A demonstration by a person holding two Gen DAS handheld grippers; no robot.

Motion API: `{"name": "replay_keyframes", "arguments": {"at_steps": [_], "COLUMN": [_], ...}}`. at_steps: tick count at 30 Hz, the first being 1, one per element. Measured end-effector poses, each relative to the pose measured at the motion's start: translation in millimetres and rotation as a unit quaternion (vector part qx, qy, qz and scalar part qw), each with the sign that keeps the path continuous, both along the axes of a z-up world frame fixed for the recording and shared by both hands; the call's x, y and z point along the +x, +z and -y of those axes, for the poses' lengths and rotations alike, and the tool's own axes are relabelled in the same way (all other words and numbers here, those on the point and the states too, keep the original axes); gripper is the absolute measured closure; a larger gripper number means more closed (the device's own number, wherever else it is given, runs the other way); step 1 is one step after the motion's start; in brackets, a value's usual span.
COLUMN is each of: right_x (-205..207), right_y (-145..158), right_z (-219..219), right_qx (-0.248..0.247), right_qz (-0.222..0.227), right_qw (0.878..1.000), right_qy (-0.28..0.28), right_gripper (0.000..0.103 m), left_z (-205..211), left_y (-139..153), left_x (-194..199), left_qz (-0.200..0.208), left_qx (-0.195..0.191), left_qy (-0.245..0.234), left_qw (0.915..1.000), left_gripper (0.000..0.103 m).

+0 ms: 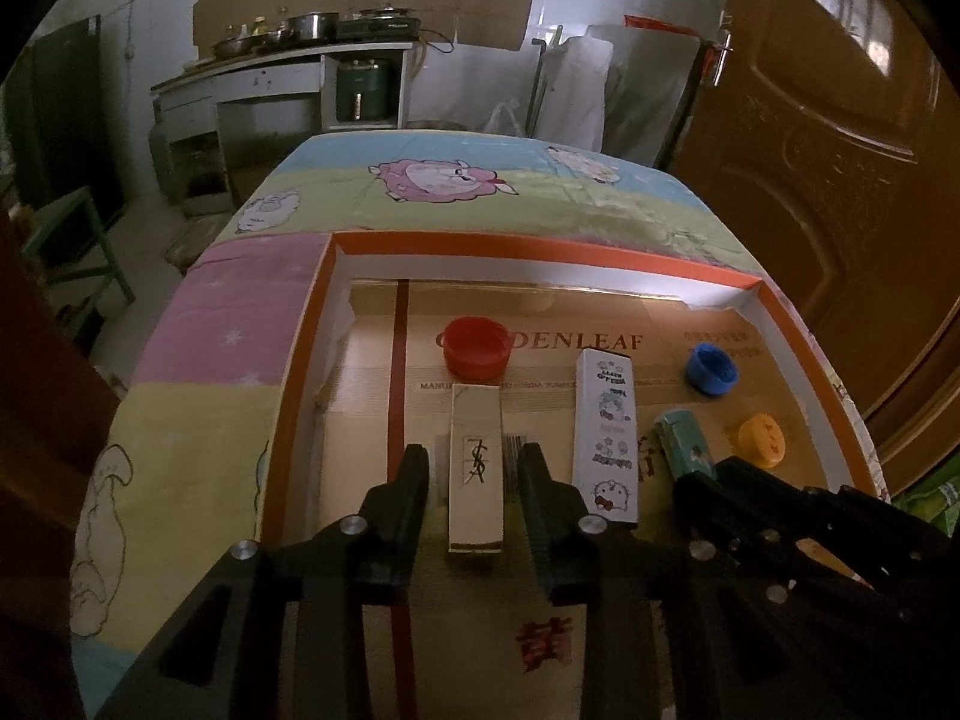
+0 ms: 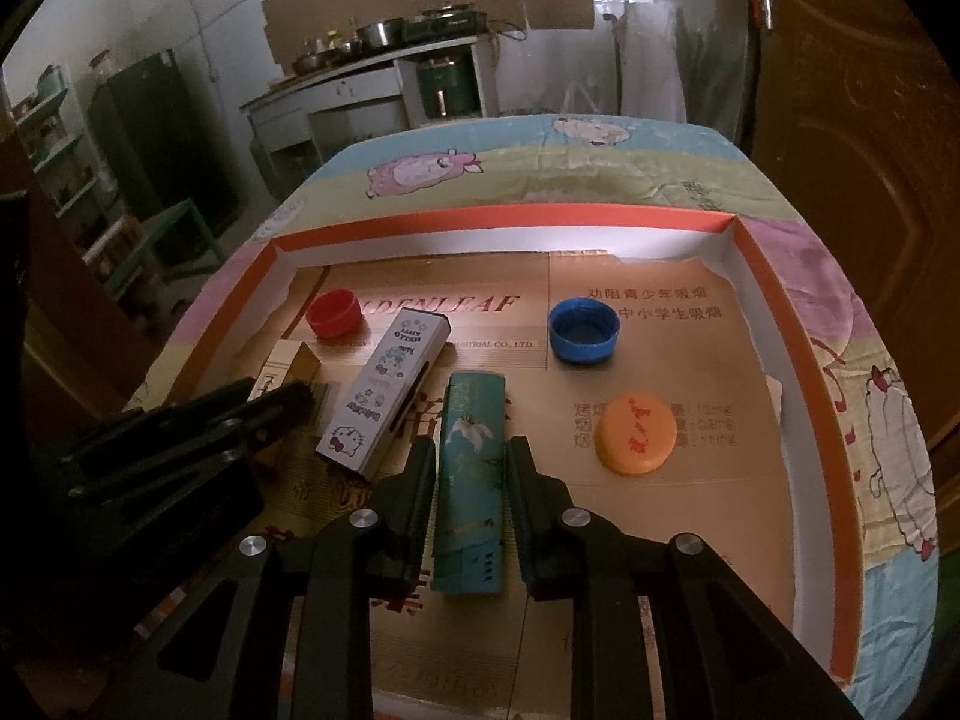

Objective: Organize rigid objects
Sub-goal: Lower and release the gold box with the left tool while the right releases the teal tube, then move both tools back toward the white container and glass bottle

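A shallow orange-rimmed tray (image 1: 540,247) (image 2: 510,217) lined with tan card holds everything. My left gripper (image 1: 472,451) (image 2: 288,402) stands open astride a beige box with a black logo (image 1: 476,480) (image 2: 288,363), with small gaps on both sides. My right gripper (image 2: 471,443) (image 1: 738,474) is shut on a teal box (image 2: 471,480) (image 1: 684,438) that lies flat on the tray floor. Between the two boxes lies a white cartoon-cat box (image 1: 606,432) (image 2: 384,390). A red cap (image 1: 476,348) (image 2: 334,313), a blue cap (image 1: 711,367) (image 2: 583,330) and an orange cap (image 1: 762,440) (image 2: 639,432) sit further out.
The tray rests on a table with a pastel cartoon cloth (image 1: 420,186) (image 2: 600,150). A brown door (image 1: 840,150) stands close on the right. Behind the table are a kitchen counter (image 1: 288,66) with pots and a green stool (image 1: 78,240) at the left.
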State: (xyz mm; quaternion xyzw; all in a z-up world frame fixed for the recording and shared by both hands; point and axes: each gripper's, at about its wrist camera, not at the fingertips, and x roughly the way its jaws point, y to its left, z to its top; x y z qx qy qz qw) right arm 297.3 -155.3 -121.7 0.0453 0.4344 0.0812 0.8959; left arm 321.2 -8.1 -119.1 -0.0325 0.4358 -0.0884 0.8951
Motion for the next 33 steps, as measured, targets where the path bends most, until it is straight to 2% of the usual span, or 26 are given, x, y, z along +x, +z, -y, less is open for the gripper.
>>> {"name": "replay_keyframes", "arguments": {"at_steps": [15, 33], "right_x": [-14.5, -60.5], "right_y": [16.3, 39.3], "right_z": [-0.6, -6.6], "right_qx": [0.004, -0.001], "right_qz": [0.011, 0.027], "right_qw": [1.000, 1.000], "right_qy": [-0.002, 0.005], "right_gripper": [0.078, 0.078], "left_z": [-0.8, -5.9], "left_y": [14.3, 38.8], "left_x": [-15.8, -59.4], "left_qz": [0.010, 0.026], "left_qx": [0.014, 0.015], "left_qy": [0.009, 0.012], "left_qw": [0.9998, 0.9995], "left_gripper": [0.072, 0.072]}}
